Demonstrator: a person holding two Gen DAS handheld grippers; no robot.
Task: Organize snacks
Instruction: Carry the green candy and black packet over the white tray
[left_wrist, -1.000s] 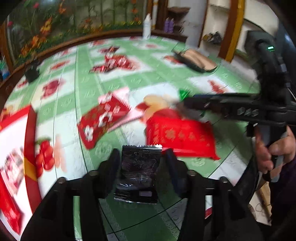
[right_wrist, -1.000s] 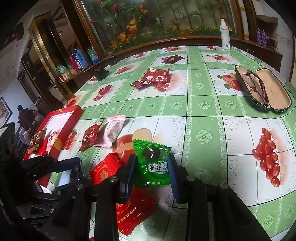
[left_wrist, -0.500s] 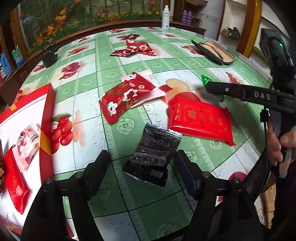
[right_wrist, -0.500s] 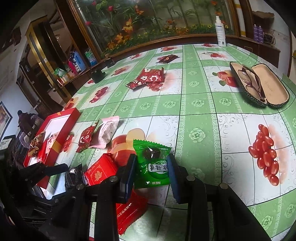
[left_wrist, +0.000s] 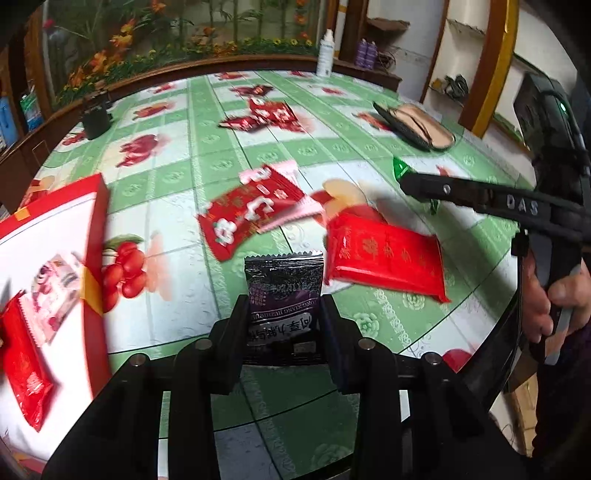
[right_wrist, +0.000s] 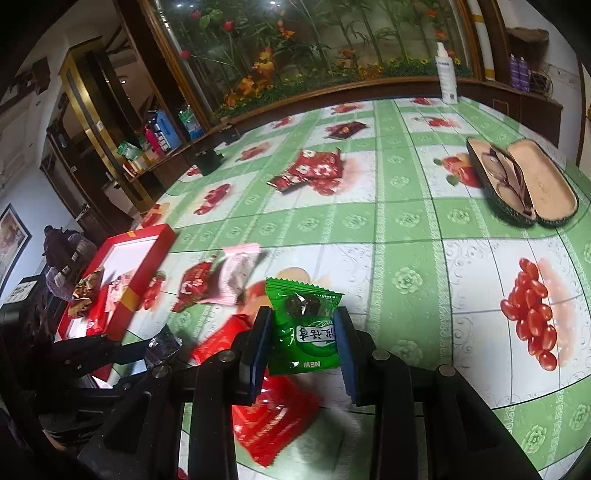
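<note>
On the counter, with its green-and-white fruit-patterned cloth, I have a snack in each hand-held gripper. My left hand-held gripper has just been closing, and its jaws now pinch the black packet between them by its near end, the far end sticking out over the cloth. My right hand-held gripper is nearly closed on the green packet, pads pressed on both its side edges. Just beyond the black packet lies a large red packet to the right, and a red-and-white packet overlapping a pink one a little farther out. At the left edge sits the red box, open, with a few wrapped snacks already lying inside. Farther across the counter are more small red packets, an open glasses case on the right and a white bottle at the far edge.
</note>
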